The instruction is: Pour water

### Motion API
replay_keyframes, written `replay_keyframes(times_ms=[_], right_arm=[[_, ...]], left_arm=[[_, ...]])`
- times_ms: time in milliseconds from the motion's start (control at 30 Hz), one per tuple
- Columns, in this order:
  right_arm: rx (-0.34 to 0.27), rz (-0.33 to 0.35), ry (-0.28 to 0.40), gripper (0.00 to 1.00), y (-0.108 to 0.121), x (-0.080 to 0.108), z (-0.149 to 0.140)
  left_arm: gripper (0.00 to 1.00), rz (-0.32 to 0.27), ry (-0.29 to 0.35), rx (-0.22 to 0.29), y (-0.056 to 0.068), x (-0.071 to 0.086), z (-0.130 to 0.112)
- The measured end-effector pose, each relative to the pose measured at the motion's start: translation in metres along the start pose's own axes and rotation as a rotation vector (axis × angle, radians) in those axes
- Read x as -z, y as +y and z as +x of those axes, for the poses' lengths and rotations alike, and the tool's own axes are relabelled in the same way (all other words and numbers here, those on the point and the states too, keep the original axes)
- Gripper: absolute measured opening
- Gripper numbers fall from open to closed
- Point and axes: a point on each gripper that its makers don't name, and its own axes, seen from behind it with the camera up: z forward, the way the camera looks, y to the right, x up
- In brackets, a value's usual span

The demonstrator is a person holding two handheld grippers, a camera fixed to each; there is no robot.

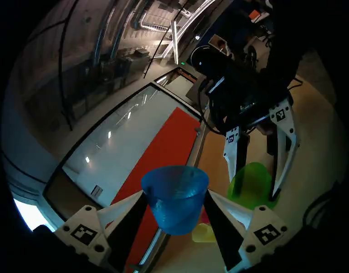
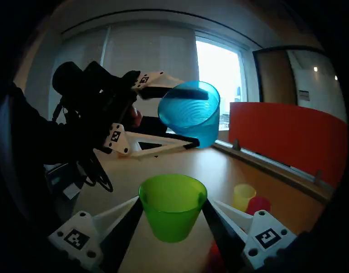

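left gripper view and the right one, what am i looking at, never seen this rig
No robot here: a person holds a two-finger gripper in each hand, each with a fisheye camera looking along its fingers. The left gripper view shows the left gripper clamping a blue cup. The right gripper view shows the right gripper clamping a green cup at a table, with the blue cup raised and tilted beyond. A yellow cup and a red cup stand on the table.

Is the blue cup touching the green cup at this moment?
Apart. The right gripper view shows the blue cup tilted high above the green cup, with bare table visible between them.
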Motion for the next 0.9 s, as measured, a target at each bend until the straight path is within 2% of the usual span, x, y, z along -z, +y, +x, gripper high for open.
replay_keyframes(times_ms=[467,900], right_arm=[[0.004,-0.009,-0.002,0.91,0.0030,0.0018,0.0006],[0.004,-0.013,0.000,0.91,0.0040,0.0025,-0.0001]], left_arm=[[0.82,-0.004,-0.001,-0.044,0.0045,-0.0011,0.0005],[0.82,0.003,0.000,-0.080,0.0018,-0.0012,0.0048]])
